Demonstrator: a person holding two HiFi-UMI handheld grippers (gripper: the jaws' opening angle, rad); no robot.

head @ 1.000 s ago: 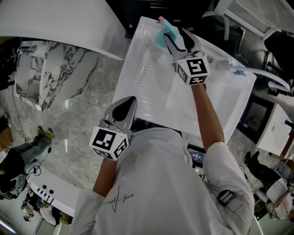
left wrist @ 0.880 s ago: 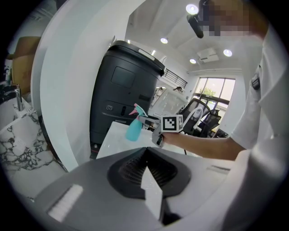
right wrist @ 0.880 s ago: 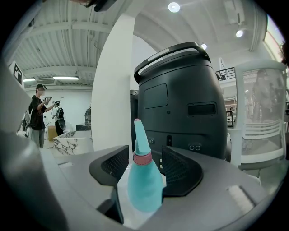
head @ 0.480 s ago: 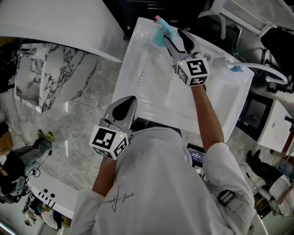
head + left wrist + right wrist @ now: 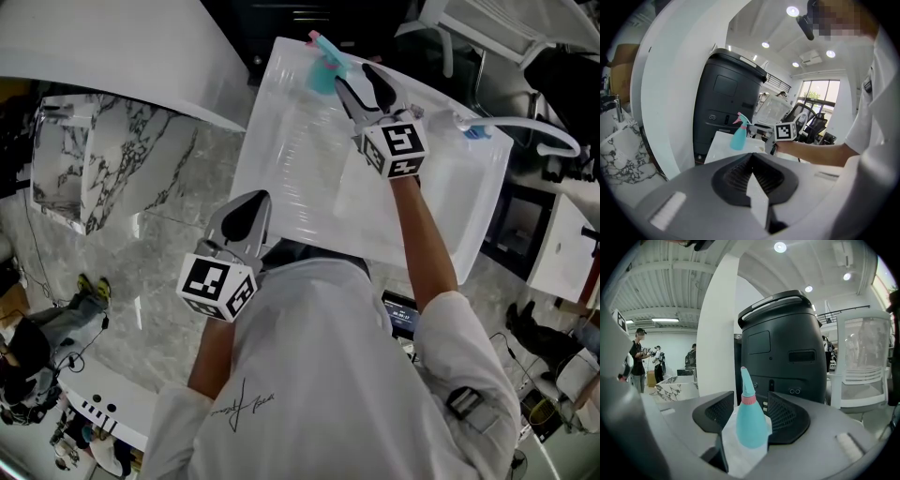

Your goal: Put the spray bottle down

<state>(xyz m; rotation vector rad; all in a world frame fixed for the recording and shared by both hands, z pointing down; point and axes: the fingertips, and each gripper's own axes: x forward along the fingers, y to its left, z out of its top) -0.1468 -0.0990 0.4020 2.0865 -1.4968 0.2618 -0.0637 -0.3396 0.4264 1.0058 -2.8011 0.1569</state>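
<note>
Head view, from your left: a marble block [image 5: 80, 164] sits on the floor beside the white curved counter [image 5: 112, 47]. Your left gripper [image 5: 251, 206] hangs over the near edge of the white table [image 5: 309, 206], its jaws pressed together on nothing. The table top lies bare between that edge and the far corner. At that corner is the teal spray bottle [image 5: 323, 77], upright, nozzle pointing away from you. Your right gripper [image 5: 361, 84] pinches its body between both pads. You cannot tell whether its base touches the table. Just past the corner stands a black bin [image 5: 787, 348], close behind the bottle. To the right of it stands a white chair [image 5: 862, 362].
</note>
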